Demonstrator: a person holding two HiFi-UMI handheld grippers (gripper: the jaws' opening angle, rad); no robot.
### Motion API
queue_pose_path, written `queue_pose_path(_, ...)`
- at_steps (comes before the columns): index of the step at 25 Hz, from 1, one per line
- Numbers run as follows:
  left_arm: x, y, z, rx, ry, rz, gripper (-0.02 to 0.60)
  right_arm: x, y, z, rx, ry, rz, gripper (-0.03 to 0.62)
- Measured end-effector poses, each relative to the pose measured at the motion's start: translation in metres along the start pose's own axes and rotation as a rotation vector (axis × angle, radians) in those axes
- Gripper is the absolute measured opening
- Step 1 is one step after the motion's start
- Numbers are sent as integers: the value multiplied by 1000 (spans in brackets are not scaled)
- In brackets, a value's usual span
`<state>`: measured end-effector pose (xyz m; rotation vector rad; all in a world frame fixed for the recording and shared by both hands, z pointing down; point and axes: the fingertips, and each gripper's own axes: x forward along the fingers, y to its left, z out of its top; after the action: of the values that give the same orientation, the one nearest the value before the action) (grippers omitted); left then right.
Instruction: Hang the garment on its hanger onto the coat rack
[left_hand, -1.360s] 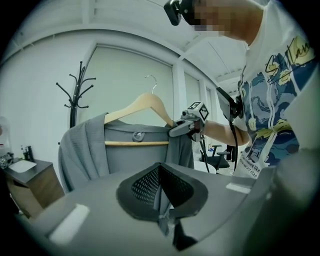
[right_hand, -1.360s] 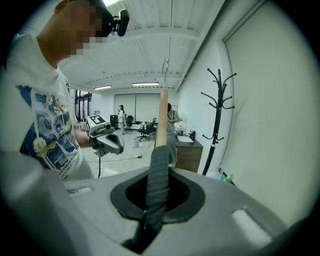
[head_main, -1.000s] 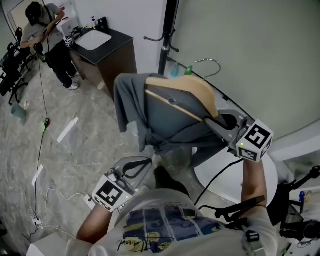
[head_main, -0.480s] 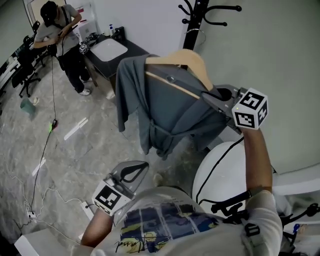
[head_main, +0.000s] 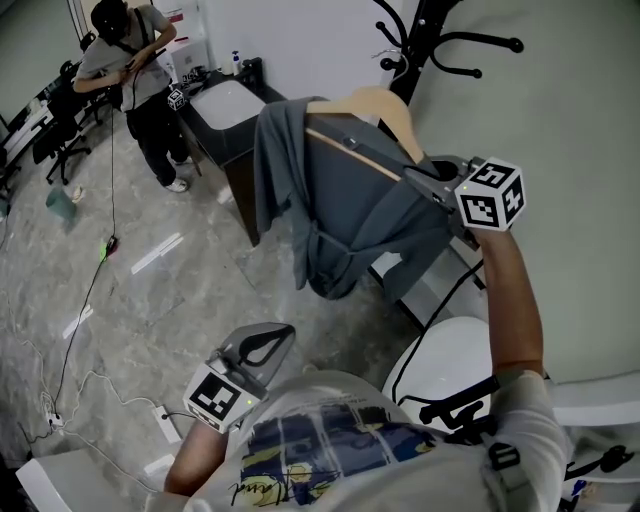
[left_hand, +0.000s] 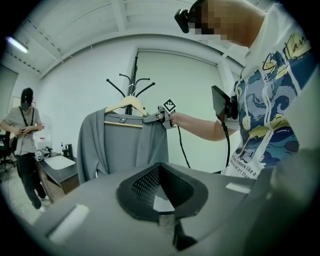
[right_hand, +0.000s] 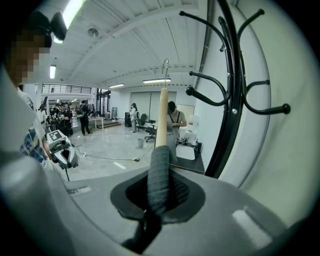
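A grey garment (head_main: 350, 210) hangs on a wooden hanger (head_main: 385, 105) held up in the air. My right gripper (head_main: 415, 178) is shut on the garment's shoulder over the hanger's right end. In the right gripper view the grey cloth (right_hand: 159, 175) runs between the jaws, with the hanger's metal hook (right_hand: 165, 65) straight above. The black coat rack (head_main: 430, 30) stands just behind the hanger, and its hooks (right_hand: 225, 100) are close on the right. My left gripper (head_main: 265, 340) is low by my body, shut and empty. It faces the garment (left_hand: 125, 145).
A dark cabinet with a white sink (head_main: 225, 110) stands left of the rack. A person (head_main: 135, 60) stands farther back left. Cables (head_main: 80, 330) trail over the grey floor. A white round base (head_main: 450, 360) lies at the lower right.
My right gripper has carried the hanger and garment closer to the coat rack, whose hooks have come into view. The left gripper has followed, staying low.
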<state>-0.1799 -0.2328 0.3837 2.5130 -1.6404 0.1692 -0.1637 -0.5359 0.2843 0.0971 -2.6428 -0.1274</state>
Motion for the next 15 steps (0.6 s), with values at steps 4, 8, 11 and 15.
queue_pose_path(4,24,20,-2,-9,1,21,3,19,-45,-12,25,15,-9,20)
queue_pose_path(8,24,24,-3,-10,2,30,3,26,-61,-23,43,33,-27,20)
queue_pose_path(11,23,26,-5,-13,5,39,3,32,-70,-31,51,44,-35,20)
queue_pose_path(15,24,30,-11,-40,33,44,3,40,-83,-44,66,57,-42,20)
